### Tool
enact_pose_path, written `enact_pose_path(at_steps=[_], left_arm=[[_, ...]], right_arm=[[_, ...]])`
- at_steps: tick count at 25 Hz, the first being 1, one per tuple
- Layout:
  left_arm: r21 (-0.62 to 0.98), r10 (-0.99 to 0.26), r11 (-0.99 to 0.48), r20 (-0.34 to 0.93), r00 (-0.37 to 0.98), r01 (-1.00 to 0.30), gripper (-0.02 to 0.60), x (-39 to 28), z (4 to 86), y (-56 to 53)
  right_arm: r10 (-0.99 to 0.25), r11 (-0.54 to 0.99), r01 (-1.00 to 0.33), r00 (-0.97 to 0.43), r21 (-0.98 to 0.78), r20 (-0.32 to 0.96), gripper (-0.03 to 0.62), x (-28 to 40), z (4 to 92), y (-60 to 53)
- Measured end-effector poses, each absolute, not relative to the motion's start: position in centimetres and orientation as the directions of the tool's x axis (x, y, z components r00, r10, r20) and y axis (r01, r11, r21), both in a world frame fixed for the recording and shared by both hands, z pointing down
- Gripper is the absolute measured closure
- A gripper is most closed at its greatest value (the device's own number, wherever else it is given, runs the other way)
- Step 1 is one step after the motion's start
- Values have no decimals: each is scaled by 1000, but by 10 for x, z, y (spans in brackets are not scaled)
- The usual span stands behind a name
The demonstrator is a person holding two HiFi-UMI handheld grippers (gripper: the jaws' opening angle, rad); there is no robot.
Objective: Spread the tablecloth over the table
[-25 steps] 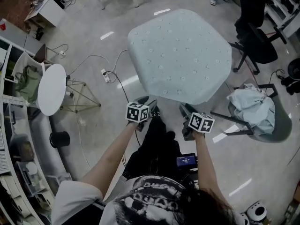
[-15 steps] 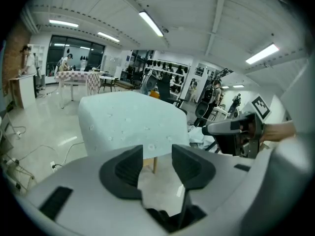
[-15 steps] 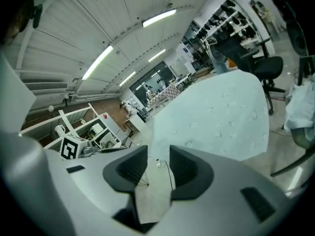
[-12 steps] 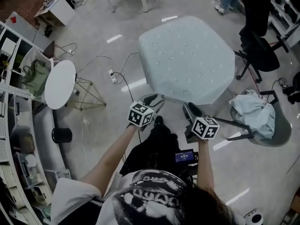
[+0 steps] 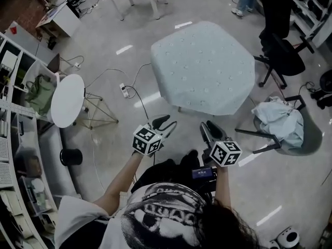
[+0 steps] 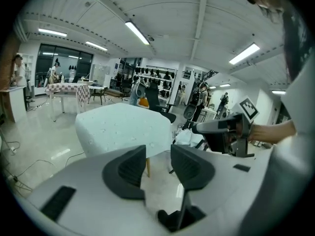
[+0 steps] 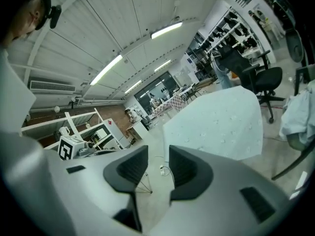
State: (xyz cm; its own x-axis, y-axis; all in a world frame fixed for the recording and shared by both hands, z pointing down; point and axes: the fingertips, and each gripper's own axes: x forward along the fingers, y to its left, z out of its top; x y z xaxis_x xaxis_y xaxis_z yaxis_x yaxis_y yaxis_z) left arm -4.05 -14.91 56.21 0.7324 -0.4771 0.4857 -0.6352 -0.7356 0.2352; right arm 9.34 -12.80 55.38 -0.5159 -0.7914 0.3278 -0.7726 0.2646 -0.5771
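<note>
A pale blue-green tablecloth with small dots lies spread over the table and hangs down its sides. My left gripper and right gripper are held up side by side in front of the table's near edge, apart from the cloth. Both pairs of jaws are closing with nothing between them. The left gripper view shows its jaws empty, the cloth beyond them and the right gripper at the right. In the right gripper view the jaws frame bare floor, with the cloth ahead.
A white round side table stands at the left, with a power strip and cables on the floor beside it. A black office chair and a chair holding a heap of cloth stand at the right. Shelves line the left edge.
Both grippers have drawn back from the cloth's near edge toward the person and lifted. Their jaws have narrowed a little.
</note>
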Motion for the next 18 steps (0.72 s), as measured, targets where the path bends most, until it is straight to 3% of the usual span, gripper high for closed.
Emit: enact_pose_path(at_steps=[7, 12, 18], left_arm=[[239, -460, -777, 415, 785, -582, 466, -43, 537, -120], [221, -478, -790, 363, 800, -572, 520, -59, 523, -104], [203, -492, -795, 333, 804, -571, 562, -94, 512, -78]], right_arm=[[-816, 265, -794, -487, -547, 311, 516, 69, 531, -104], [-831, 292, -835, -463, -467, 308, 606, 47, 515, -82], [-837, 324, -844, -466, -427, 286, 606, 17, 499, -52]])
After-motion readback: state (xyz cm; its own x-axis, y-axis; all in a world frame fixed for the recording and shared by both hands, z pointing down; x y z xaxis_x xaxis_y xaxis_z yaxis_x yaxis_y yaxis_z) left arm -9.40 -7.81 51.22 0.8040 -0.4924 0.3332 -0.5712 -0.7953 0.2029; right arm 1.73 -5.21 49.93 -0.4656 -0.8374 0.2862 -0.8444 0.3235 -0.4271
